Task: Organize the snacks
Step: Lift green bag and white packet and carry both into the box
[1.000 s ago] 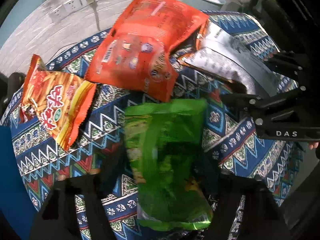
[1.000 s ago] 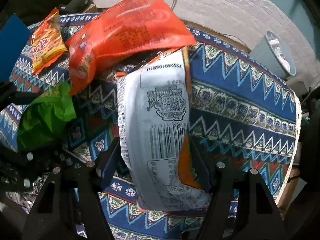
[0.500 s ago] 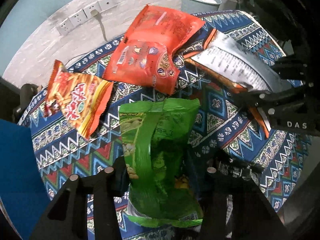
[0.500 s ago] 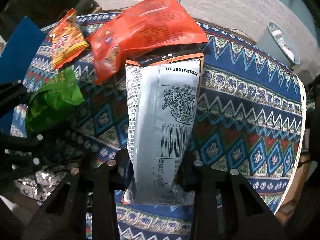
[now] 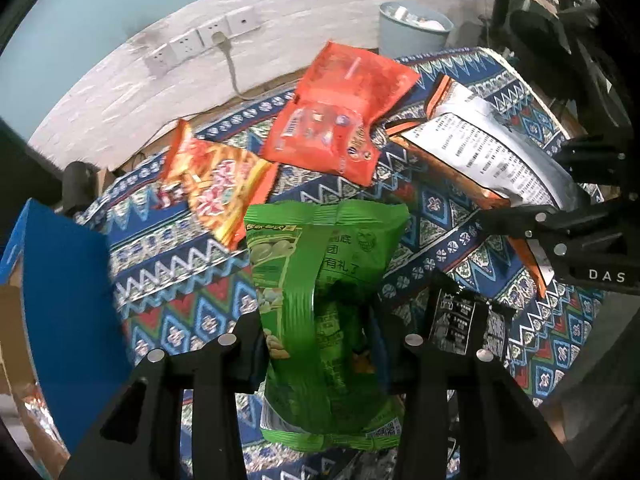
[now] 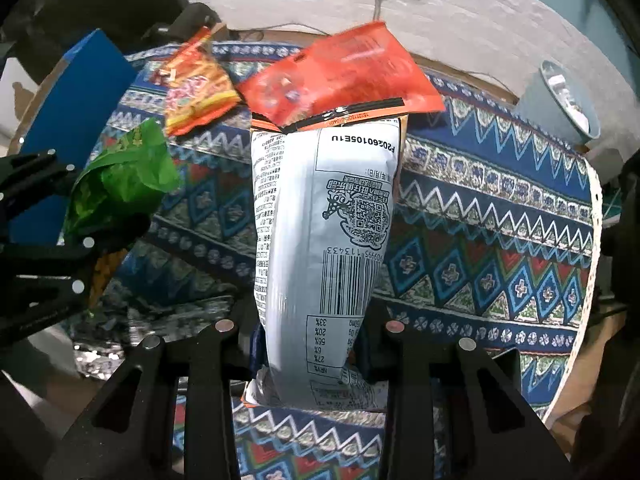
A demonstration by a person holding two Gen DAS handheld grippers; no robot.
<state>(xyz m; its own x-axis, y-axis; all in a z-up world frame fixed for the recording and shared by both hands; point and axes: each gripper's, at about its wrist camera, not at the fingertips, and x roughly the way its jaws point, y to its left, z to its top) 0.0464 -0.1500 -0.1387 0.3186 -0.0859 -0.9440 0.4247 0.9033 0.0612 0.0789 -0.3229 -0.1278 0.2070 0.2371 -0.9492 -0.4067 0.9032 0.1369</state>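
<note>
In the left wrist view, the left claw (image 5: pixel 320 344) is seen pointing steeply down, its jaws closing on a green snack bag (image 5: pixel 324 280) that is pinched between the two fingers and stands upward from them. Beyond the bag, a counter (image 5: pixel 192 280) covered with a blue patterned cloth is shown. On it an orange-yellow snack bag (image 5: pixel 216 188) lies just left of a larger red snack bag (image 5: pixel 344 116), the two nearly touching. At the right, the right claw (image 5: pixel 560 216) is seen gripping a silver-white snack bag (image 5: pixel 480 152). A blue box (image 5: pixel 64 312) is seen at the left edge, and a grey bin (image 5: pixel 412 32) stands by the wall behind the counter.

In the right wrist view, the right claw (image 6: pixel 310 356) is closed tight on the silver-white snack bag (image 6: pixel 324 240), which is held lengthwise between the fingers with its barcode and printed back facing the camera. The red snack bag (image 6: pixel 344 76) is shown behind its far end, with the orange-yellow snack bag (image 6: pixel 196 88) to the left. The green snack bag (image 6: pixel 120 180) is held in the left claw (image 6: pixel 60 232) at the left edge, off the counter (image 6: pixel 500 240). The blue box (image 6: pixel 76 100) appears at upper left.
</note>
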